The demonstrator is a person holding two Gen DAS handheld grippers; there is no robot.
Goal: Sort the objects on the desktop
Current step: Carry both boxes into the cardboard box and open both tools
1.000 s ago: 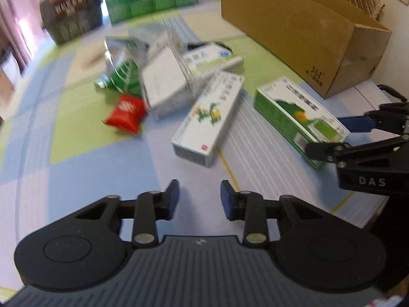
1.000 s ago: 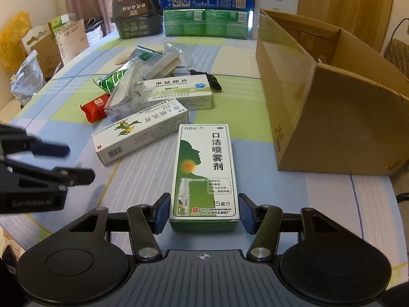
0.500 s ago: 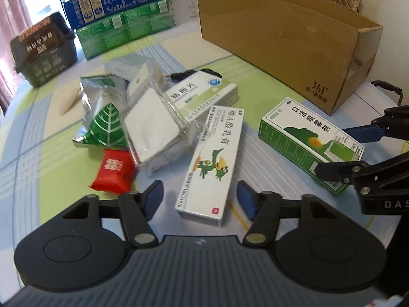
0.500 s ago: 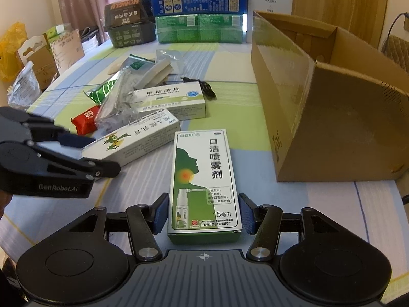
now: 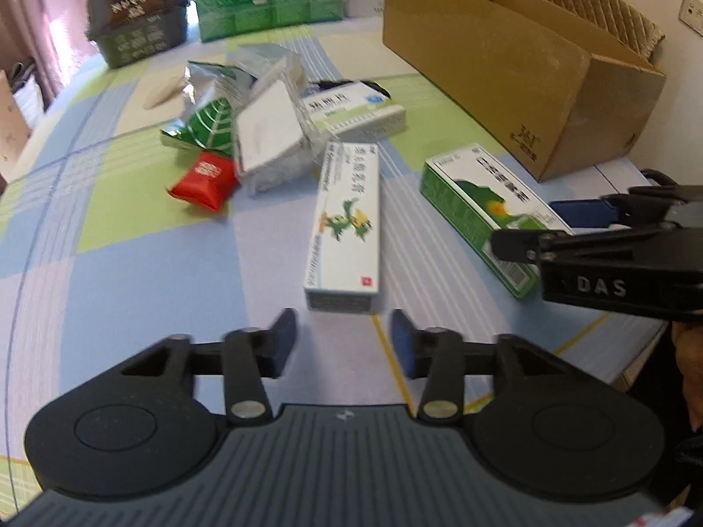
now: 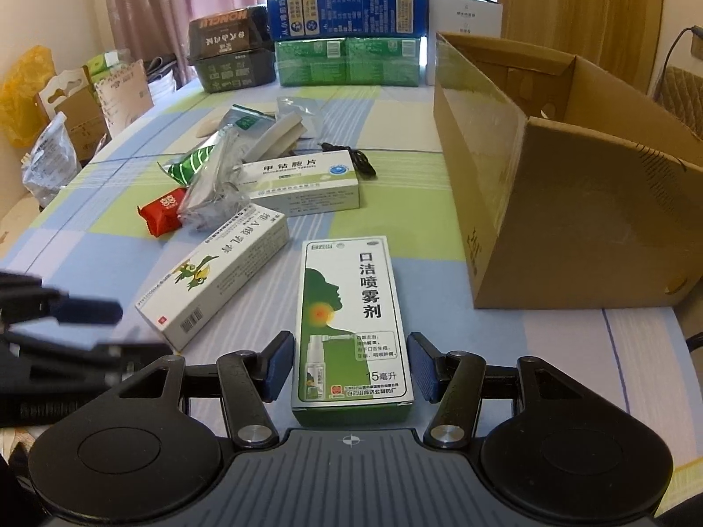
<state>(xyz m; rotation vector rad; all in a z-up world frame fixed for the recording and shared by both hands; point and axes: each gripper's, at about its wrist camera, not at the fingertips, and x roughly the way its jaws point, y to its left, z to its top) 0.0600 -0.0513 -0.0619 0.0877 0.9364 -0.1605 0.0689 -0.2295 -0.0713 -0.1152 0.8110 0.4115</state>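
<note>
Counter w/ checked cloth: near edge runs just under both tools, bare strip at near right betw. green spray box and cardboard carton, whose long wall closes off the right side. More bare cloth at left, in front of red sachet.

Count: 3 flat medicine boxes — green spray box, white bird-print box, white-green tablet box; 1 red sachet; 1 green leaf pouch; foil/clear packets heaped, no. unclear.

Right gripper: jaws spread, straddling the spray box's near end, pads just beside its sides, not pressing. Left gripper: jaws spread, nothing betw. them, bird-print box's end just ahead.
</note>
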